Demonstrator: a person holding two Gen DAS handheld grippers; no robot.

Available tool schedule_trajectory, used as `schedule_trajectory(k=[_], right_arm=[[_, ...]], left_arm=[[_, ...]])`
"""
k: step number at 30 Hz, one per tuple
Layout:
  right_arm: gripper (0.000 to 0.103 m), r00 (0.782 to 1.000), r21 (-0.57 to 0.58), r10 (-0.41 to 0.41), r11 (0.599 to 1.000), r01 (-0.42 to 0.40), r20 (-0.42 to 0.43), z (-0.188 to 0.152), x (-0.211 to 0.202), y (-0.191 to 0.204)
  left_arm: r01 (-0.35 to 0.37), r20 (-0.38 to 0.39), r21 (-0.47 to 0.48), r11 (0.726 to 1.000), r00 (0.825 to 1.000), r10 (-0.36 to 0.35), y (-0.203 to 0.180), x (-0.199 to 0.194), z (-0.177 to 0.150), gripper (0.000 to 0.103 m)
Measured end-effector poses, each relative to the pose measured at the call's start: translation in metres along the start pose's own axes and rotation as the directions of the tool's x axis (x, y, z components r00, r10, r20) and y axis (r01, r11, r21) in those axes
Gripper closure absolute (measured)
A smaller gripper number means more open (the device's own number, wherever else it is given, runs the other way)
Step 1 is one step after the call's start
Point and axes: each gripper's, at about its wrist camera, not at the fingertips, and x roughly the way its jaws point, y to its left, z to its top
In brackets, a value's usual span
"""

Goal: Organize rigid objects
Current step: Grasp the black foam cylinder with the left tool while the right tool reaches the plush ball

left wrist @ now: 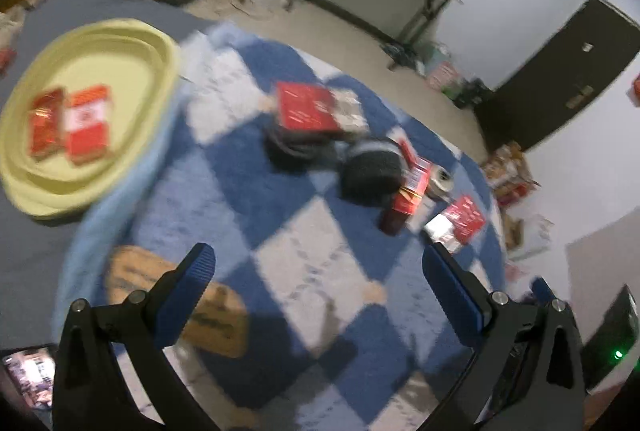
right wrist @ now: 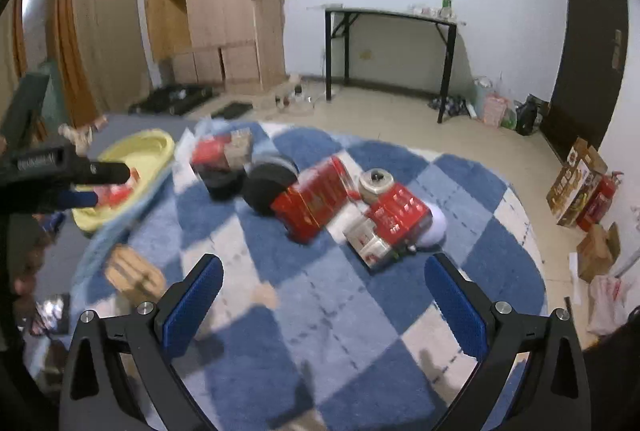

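Both the left gripper [left wrist: 316, 263] and right gripper [right wrist: 324, 273] are seen with fingers spread wide, nothing held; the red boxes [right wrist: 316, 201] on the rug [right wrist: 280, 311] are probably light, stiff cardboard, best pinched across the narrow sides.

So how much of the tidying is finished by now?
Done: two red boxes lie in the yellow tray. In hand: nothing; the left gripper and right gripper are both open and empty. Left: several red boxes and black round items clutter the checkered rug.

rug [right wrist: 360, 311]: blue-white checks | tray [left wrist: 156, 43]: yellow | boxes [left wrist: 306, 107]: red, seemingly
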Motion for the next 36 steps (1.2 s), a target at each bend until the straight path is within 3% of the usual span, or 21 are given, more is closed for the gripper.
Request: schedule_trajectory(k=[2,5,9,11,12,15,19,24,29,36], right_arm=[[0.0,1.0,-0.014,-0.022,1.0,0.022,-0.001,0.004,0.007,0.005],[0.0,1.0,0.121,0.014,0.993,-0.014,-0.005,0.005,0.022,-0.006],[0.0,0.992,0.157,-0.099,0.981,0.111,-0.084,-0.004,0.053,-0.024],[0.0,0.984,0.076,-0.166,0.983,0.17,-0.06,-0.002,0.058,-0.018],[0.0,0.979,-0.041,-0.203,0.978,0.203,-0.012,-0.002,0.061,-0.008],[0.0,0.981,-0.246,-0.181,0.95,0.193,0.068,-0.002,0.075,0.011],[0.0,0.988,-0.337,-0.129,0.929,0.152,0.09,-0.005,0.083,0.004],[0.0,0.992,-0.378,-0.088,0.919,0.114,0.086,-0.011,0.094,-0.008],[0.0,0.993,-0.473,-0.092,0.874,0.114,0.07,-0.009,0.118,-0.012],[0.0,0.996,-0.491,-0.083,0.867,0.086,0.028,-0.007,0.142,-0.018]], left_arm=[[-0.044,0.037,0.043,0.998,0.998,0.043,-0.005,0.002,-0.005,0.0],[-0.125,0.032,0.093,0.988,0.992,0.123,-0.004,0.011,-0.012,0.0],[-0.16,-0.002,0.025,0.987,0.987,0.16,0.003,0.022,-0.002,0.0],[-0.165,-0.001,0.006,0.986,0.986,0.165,0.0,0.027,0.01,0.0],[-0.172,-0.006,0.01,0.985,0.985,0.172,-0.004,0.032,0.018,0.0],[-0.183,0.013,0.056,0.981,0.983,0.183,-0.021,0.044,0.041,0.0],[-0.237,-0.005,0.106,0.966,0.971,0.238,-0.035,0.079,0.072,0.0],[-0.284,-0.038,0.049,0.958,0.958,0.286,-0.024,0.112,0.097,0.0],[-0.282,-0.064,0.047,0.958,0.957,0.284,-0.018,0.13,0.108,0.0],[-0.252,-0.124,0.011,0.968,0.96,0.251,-0.008,0.147,0.106,0.001]])
